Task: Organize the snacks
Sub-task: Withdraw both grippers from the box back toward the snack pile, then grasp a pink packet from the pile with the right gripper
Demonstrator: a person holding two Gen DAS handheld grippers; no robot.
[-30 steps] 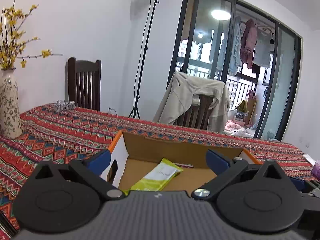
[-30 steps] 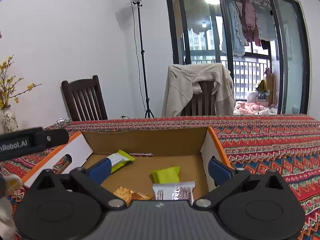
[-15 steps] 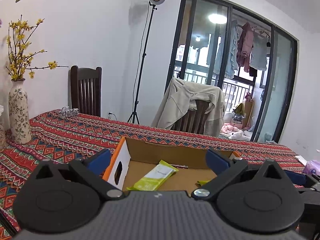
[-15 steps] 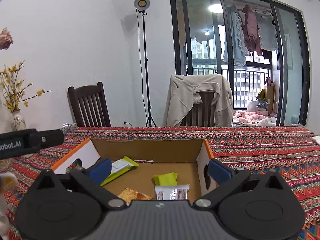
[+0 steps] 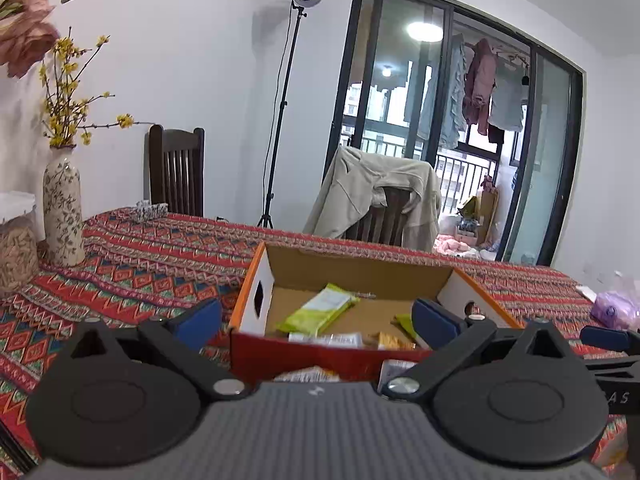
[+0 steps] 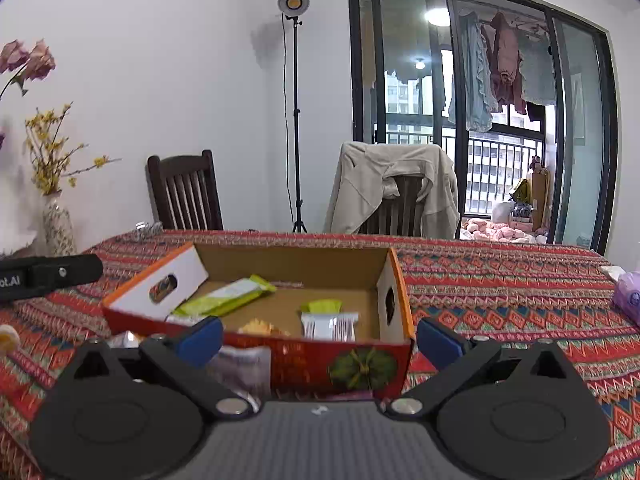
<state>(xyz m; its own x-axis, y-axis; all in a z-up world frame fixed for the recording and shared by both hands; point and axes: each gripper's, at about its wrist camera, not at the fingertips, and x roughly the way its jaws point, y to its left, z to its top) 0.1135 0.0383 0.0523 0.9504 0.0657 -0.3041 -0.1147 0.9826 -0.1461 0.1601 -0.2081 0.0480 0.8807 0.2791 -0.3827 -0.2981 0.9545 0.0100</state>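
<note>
An open cardboard box [image 5: 256, 300] [image 6: 304, 364] with orange-edged flaps and a red front wall sits on the patterned tablecloth. Inside lie a long lime-green bar [image 5: 318, 307] [image 6: 226, 297], a small green packet [image 6: 322, 305], a silver-white wrapper [image 6: 329, 326] and an orange snack [image 6: 256, 326]. More wrapped snacks lie on the cloth in front of the box [image 5: 306, 375] [image 6: 240, 364]. My left gripper [image 5: 316, 320] is open, held before the box with nothing between its fingers. My right gripper [image 6: 318, 340] is also open and empty, its blue pads [image 6: 438, 342] flanking the box's front wall.
A flowered vase [image 5: 62, 210] and a jar [image 5: 16, 256] stand at the table's left. A purple bag [image 5: 614, 306] lies at the right edge. Two chairs [image 6: 184, 194], one draped with a beige jacket [image 6: 392, 192], and a lamp stand [image 6: 295, 120] are behind the table.
Both grippers have drawn back and risen from over the box; its red front wall and the snacks on the cloth before it now show. Both stay open.
</note>
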